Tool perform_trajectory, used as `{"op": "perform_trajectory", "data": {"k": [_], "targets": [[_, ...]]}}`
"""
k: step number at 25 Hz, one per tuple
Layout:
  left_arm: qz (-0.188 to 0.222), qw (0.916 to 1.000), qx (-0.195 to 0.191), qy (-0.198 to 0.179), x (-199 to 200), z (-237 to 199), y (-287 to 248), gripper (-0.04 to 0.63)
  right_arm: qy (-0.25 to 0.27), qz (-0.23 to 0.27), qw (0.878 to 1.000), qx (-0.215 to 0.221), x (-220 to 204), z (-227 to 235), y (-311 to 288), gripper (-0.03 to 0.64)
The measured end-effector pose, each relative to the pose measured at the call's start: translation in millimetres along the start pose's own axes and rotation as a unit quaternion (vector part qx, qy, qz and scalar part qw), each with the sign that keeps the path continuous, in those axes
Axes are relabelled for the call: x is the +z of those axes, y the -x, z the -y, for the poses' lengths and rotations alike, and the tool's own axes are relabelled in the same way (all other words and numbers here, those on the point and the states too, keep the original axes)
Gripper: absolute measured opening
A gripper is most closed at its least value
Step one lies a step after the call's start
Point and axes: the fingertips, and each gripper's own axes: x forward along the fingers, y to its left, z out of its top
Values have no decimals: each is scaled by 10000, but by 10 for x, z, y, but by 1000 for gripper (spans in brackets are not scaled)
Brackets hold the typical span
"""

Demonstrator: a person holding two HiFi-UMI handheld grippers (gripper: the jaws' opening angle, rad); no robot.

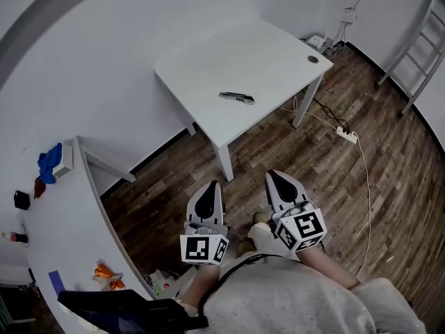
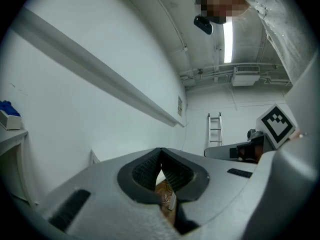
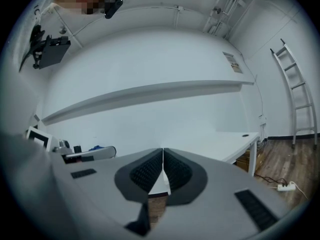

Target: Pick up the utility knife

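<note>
One view alone, the head view, shows the utility knife [image 1: 237, 97].

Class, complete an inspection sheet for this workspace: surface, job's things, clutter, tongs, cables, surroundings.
Surface: white table, cable hole at one corner.
Job's things: utility knife lies flat on the table, untouched.
Clutter: blue cloth and orange item on the side bench.
Tongs: left tongs and right tongs both shut, empty, short of the table.
Cables: power strip with white cable on the floor.
Surroundings: wooden floor, ladder by the wall.
</note>
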Motion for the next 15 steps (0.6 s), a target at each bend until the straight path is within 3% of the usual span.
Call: {"op": "perform_trajectory", "data": {"k": [15], "targets": [[115, 9997, 209, -5, 40, -35, -914, 8, -168, 40, 9996, 229, 205, 696, -643, 8]]}}
